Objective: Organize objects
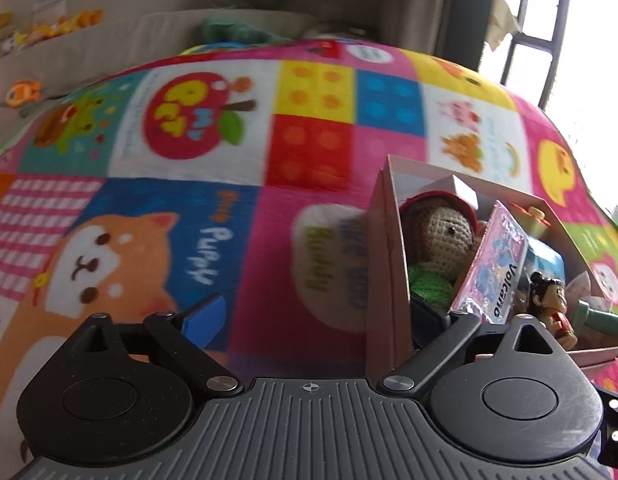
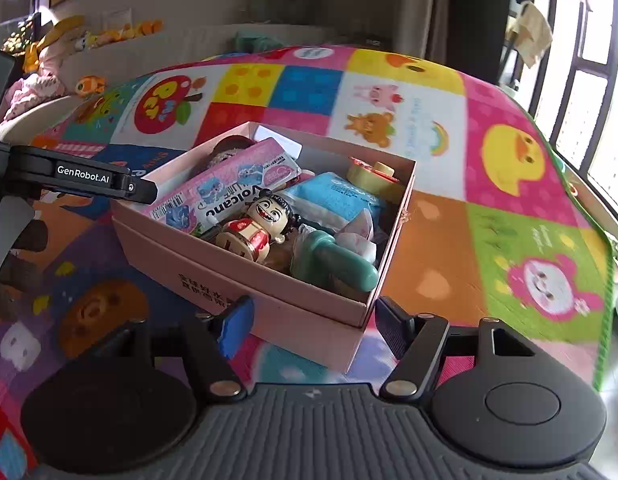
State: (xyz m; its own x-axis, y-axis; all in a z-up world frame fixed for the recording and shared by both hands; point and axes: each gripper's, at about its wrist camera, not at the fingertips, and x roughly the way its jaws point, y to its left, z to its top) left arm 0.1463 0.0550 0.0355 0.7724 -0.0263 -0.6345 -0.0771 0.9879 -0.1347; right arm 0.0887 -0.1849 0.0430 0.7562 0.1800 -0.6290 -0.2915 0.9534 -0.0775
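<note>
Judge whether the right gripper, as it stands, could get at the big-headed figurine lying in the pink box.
Probably yes. The right gripper is open, right at the near wall of the pink box, which has no lid. The figurine lies on top of the other contents, uncovered; only that wall must be cleared from above.

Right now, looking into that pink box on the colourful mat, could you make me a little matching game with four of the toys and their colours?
Things:
1. crocheted doll
2. Volcano packet
3. handle-shaped toy
4. tissue pack

Colours:
A. blue
B. pink
C. tan with a red hat
D. teal green

All lie in the pink box.

Pairs: 1-C, 2-B, 3-D, 4-A
</note>
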